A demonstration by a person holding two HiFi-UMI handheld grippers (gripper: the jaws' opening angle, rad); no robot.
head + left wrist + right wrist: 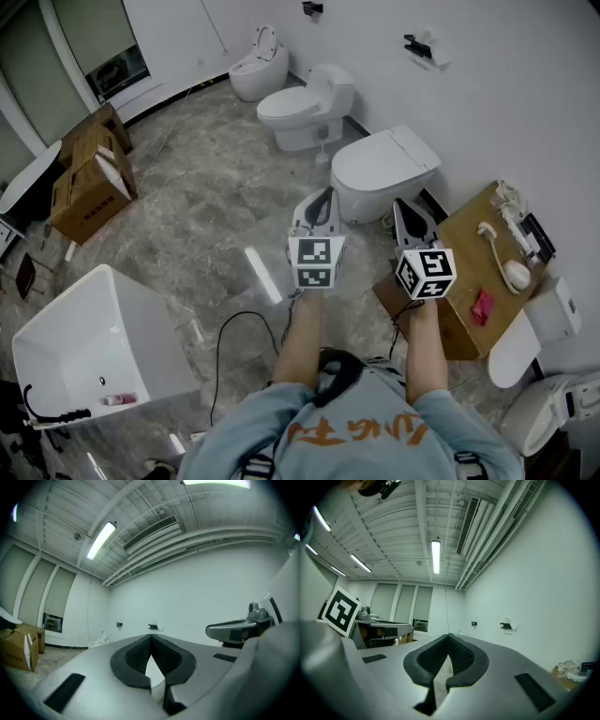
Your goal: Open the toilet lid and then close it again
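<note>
- Toilet (361, 187) of the task stands on the grey marble floor (206, 197), with its back at the white wall (525, 94), a little right of the middle in the head view.
- It is white and smooth, with a rounded, oval body and a flat, box-like part behind it, next to the wall.
- Its lid (386, 161) lies flat down on the bowl, so the toilet is closed.
- Left gripper (322, 195) is held level, just in front of the toilet and a little to the left of it. I cannot tell if its tip touches the bowl.
- In the left gripper view the two dark ribbed pads meet at their tips and nothing is between them, so this gripper is closed and empty.
- Right gripper (401, 206) is held level beside the left gripper, near the right front side of the toilet.
- In the right gripper view its pads also meet at the tips with nothing between them: closed and empty.
- Each gripper carries a marker cube (316, 262), and a bare forearm comes to each from a light blue sleeve.
- A second toilet (302, 111) and a third toilet (260, 67) stand farther along the same wall.
- A wooden board (469, 262) with a small red thing (482, 307) on it is right of the grippers.
- Cardboard boxes (89, 183) and a white tub (89, 342) stand at the left, well apart from the toilet.
- A dark cable (225, 342) lies on the floor near the person.
</note>
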